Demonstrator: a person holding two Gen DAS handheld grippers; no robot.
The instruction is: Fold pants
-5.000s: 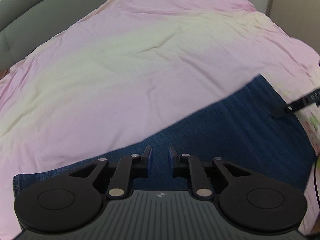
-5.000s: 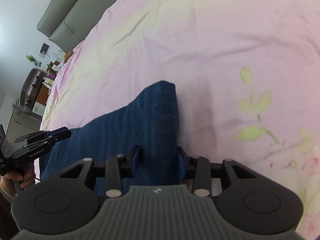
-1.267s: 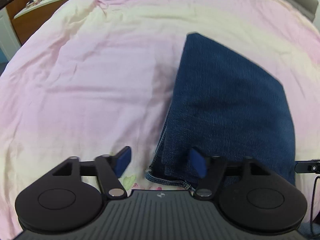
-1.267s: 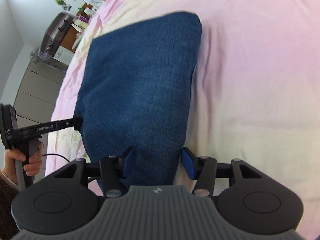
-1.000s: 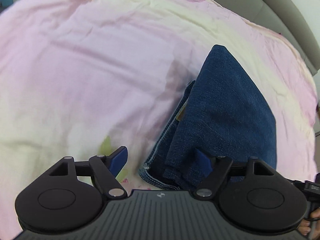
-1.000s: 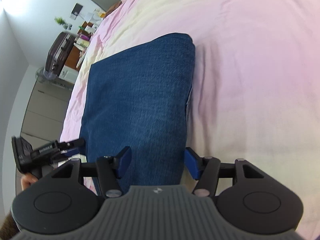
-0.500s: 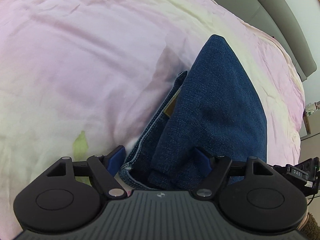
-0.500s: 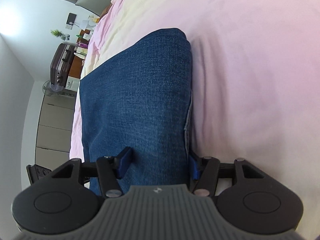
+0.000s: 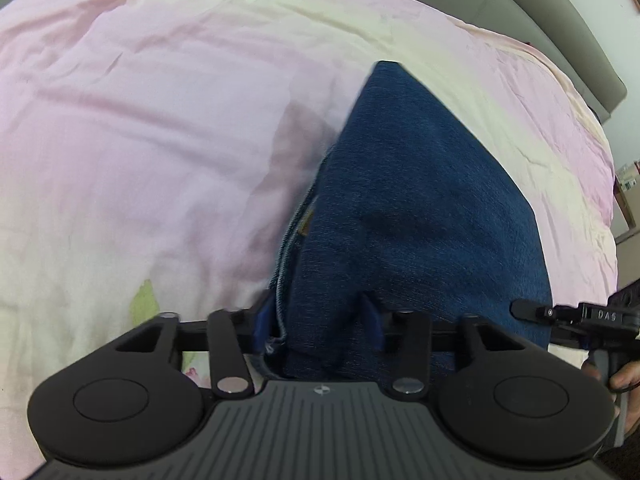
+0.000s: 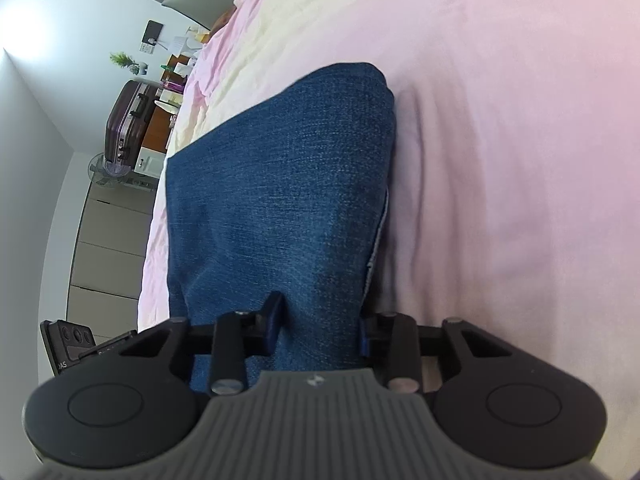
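Observation:
The folded blue jeans [image 9: 420, 200] lie on the pink bed sheet [image 9: 140, 120], a thick stack with the waistband edge at the left. My left gripper [image 9: 318, 320] is shut on the near left corner of the stack, one finger on each side. My right gripper [image 10: 320, 316] is shut on the near right part of the jeans [image 10: 288, 184], fingers pressed into the denim. The right gripper also shows at the right edge of the left wrist view [image 9: 532, 312]. The left gripper's body shows at the lower left of the right wrist view [image 10: 80, 344].
The pink and cream sheet [image 10: 500, 120] spreads widely around the jeans. A grey headboard [image 9: 540, 20] lies beyond the bed. A purple suitcase [image 10: 128, 120], a fan and a cluttered desk stand by the wall past the bed's far side.
Both grippers have closed from wide open onto the near edge of the folded jeans. The jeans' near edge now bunches between the fingers.

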